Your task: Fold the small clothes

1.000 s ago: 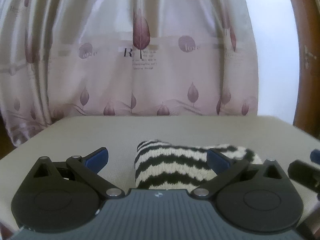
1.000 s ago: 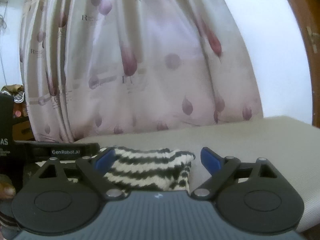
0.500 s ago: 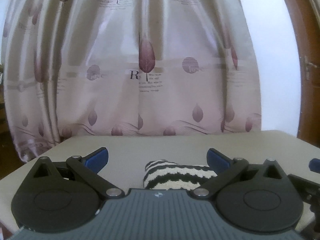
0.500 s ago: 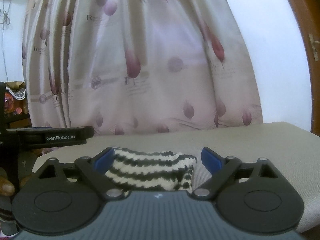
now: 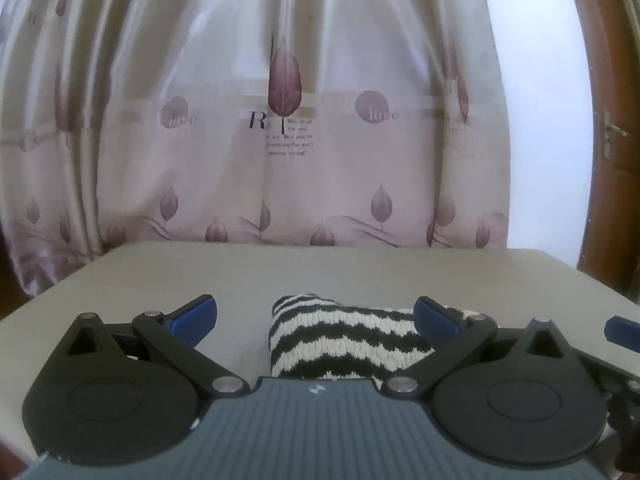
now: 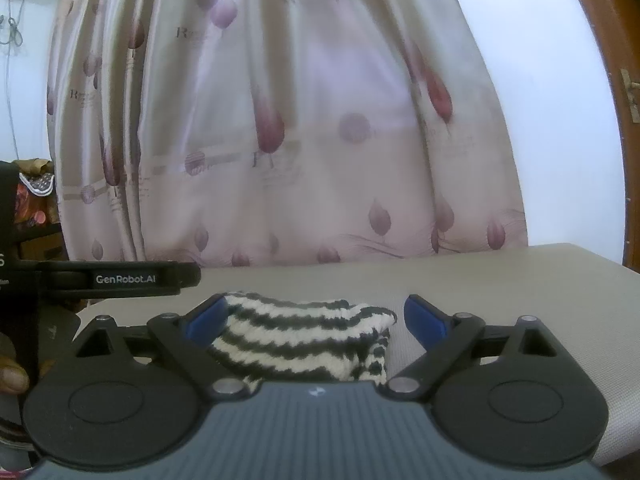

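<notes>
curtain fills the background ahead of both grippers. beige table runs under them. folded striped knit lies flat on the table, just ahead of the left gripper and right gripper, between each one's spread fingers. both released, holding nothing. blue pads clear of the knit.

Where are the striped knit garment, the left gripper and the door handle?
striped knit garment (image 5: 344, 340), left wrist view, on its folded top face.
left gripper (image 5: 316, 316), left wrist view, midway between the blue fingertips.
door handle (image 5: 610, 130), left wrist view, on the metal lever.
</notes>
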Available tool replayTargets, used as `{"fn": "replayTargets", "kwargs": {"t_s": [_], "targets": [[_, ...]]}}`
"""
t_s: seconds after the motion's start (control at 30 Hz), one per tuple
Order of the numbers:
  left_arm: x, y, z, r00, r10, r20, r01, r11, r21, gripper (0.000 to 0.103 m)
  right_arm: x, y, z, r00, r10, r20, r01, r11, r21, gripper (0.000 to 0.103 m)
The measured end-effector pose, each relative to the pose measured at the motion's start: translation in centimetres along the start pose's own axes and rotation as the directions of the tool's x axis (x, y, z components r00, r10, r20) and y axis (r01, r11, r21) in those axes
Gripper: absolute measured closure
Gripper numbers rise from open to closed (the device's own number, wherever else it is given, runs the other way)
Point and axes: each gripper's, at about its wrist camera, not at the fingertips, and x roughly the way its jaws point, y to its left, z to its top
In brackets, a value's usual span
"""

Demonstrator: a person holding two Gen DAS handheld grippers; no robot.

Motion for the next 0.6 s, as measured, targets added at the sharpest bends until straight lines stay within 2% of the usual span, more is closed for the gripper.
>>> {"fn": "replayTargets", "kwargs": {"t_s": [0.1,0.27,0.6], "targets": [[0.04,-0.04,-0.28,1.0,0.004,0.005,-0.004,1.0,0.003,0.0,0.08,0.07,-0.15,1.0,0.003,-0.009,-0.003,1.0,-0.001,0.007],[-0.16,0.1,-0.54,0.998,0.029,0.055,-0.028,1.0,-0.011,0.0,0.23,0.16,-0.37,1.0,0.008,-0.023,-0.008,1.0,-0.005,0.006],[-0.01,0.28,-0.59,0.999,0.038,0.035,-0.037,0.999,-0.025,0.0,0.25,0.33,-0.43,1.0,0.002,-0.022,-0.003,1.0,-0.024,0.006]]}}
